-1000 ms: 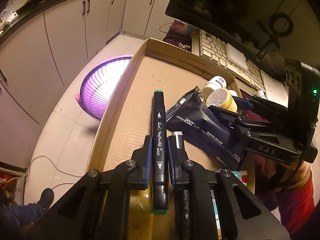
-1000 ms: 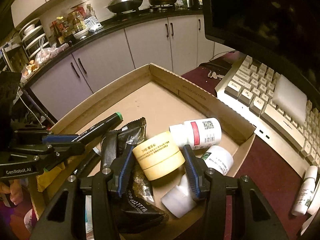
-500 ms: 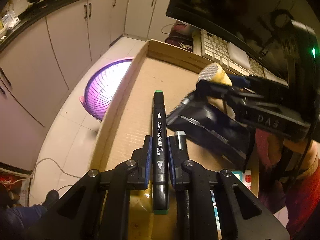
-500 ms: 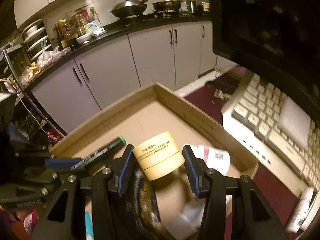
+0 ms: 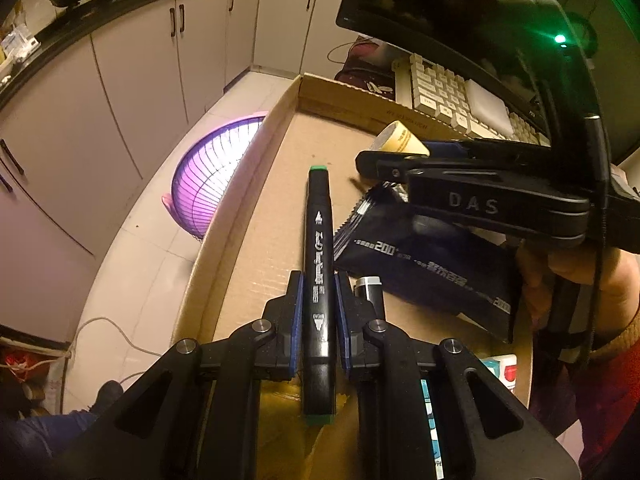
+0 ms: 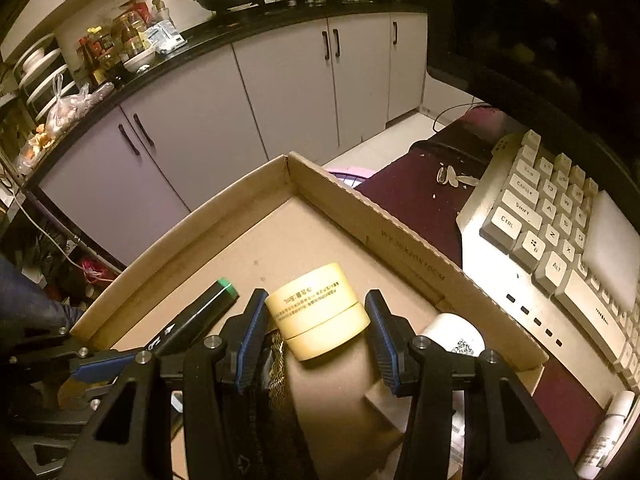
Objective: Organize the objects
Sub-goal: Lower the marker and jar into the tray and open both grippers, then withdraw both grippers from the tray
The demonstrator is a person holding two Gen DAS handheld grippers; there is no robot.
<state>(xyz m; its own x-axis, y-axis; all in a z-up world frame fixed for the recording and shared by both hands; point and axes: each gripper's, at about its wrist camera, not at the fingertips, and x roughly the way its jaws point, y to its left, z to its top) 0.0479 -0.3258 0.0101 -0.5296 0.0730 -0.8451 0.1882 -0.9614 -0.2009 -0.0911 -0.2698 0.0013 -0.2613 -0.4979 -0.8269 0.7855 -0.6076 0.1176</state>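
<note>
My left gripper (image 5: 318,294) is shut on a black marker with green ends (image 5: 319,264), held over the near left part of a shallow cardboard tray (image 5: 276,136). The marker also shows in the right wrist view (image 6: 192,322). My right gripper (image 6: 316,320) is shut on a yellow round jar (image 6: 318,310) and holds it above the tray floor (image 6: 280,240). The jar shows in the left wrist view (image 5: 398,142) at the tip of the right gripper. A dark snack pouch (image 5: 432,264) lies in the tray below it.
A white bottle (image 6: 454,336) lies in the tray's right corner. A beige keyboard (image 6: 560,232) sits right of the tray below a dark monitor (image 5: 460,12). A purple basket (image 5: 212,184) stands on the floor left. A second marker (image 5: 370,292) lies beside my left fingers.
My right gripper has lifted the yellow jar up off the tray's contents and carried it toward the far side. My left gripper still holds the marker in place.
</note>
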